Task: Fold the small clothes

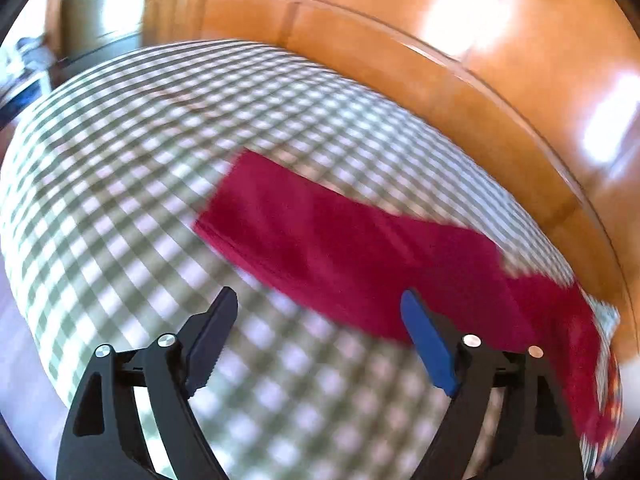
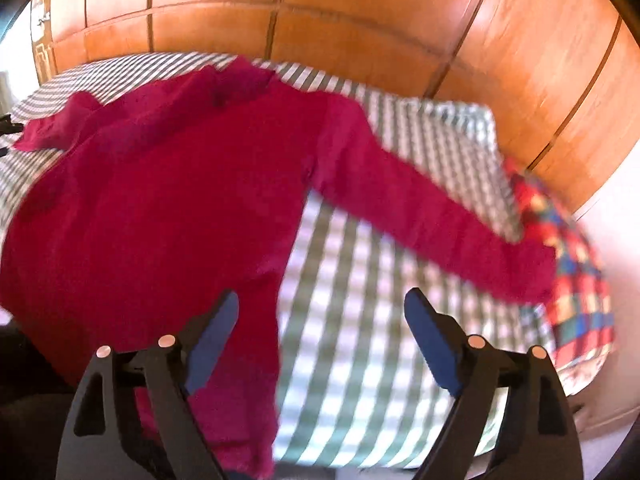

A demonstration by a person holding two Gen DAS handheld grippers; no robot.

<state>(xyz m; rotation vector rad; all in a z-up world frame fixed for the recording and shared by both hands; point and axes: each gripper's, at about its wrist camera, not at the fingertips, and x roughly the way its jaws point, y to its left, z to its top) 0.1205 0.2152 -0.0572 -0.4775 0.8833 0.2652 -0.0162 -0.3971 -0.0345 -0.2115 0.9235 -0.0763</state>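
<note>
A red long-sleeved top (image 2: 160, 200) lies spread on a green-and-white checked bed cover (image 2: 360, 320), one sleeve (image 2: 420, 216) stretched out to the right. In the left wrist view its other sleeve and side (image 1: 340, 248) run from the middle to the right edge. My left gripper (image 1: 320, 340) hangs open above the bare cover, just short of the red cloth, nothing between its fingers. My right gripper (image 2: 322, 344) is open too, its left finger (image 2: 212, 340) over the top's side edge, holding nothing. Both views are motion-blurred.
Orange wooden wardrobe panels (image 2: 360, 20) stand behind the bed. A multicoloured patchwork cloth (image 2: 568, 260) lies at the bed's right edge under the sleeve end. The bed cover (image 1: 120, 160) extends to the left of the top; a doorway area (image 1: 100, 8) shows far left.
</note>
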